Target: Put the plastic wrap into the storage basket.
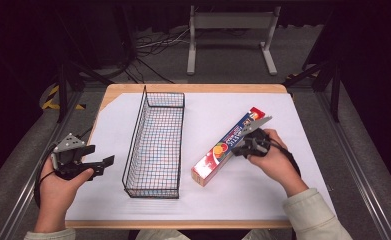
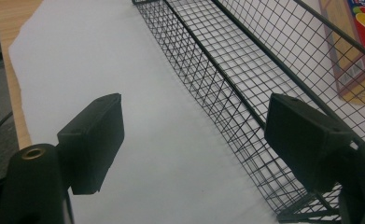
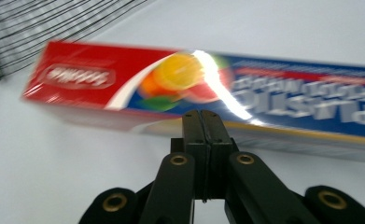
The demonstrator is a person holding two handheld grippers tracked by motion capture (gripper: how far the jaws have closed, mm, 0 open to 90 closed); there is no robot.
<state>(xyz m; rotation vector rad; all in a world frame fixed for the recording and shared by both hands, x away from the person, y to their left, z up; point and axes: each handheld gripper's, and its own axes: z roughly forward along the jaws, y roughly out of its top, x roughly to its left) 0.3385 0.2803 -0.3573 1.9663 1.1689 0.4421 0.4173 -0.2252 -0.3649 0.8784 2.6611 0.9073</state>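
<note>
A long red and blue box with a fruit picture lies diagonally on the white sheet, right of a black wire basket. My right gripper is shut with nothing between its jaws. Its tips sit at the box's near long side, and I cannot tell whether they touch it. In the right gripper view the joined jaws of the right gripper point at the blurred box. My left gripper is held open and empty left of the basket. In the left gripper view the left gripper looks along the basket's mesh wall.
The white sheet covers most of the wooden table. Bare sheet lies between the basket and my left hand. A metal stand and cables are on the floor beyond the table. The box shows through the mesh.
</note>
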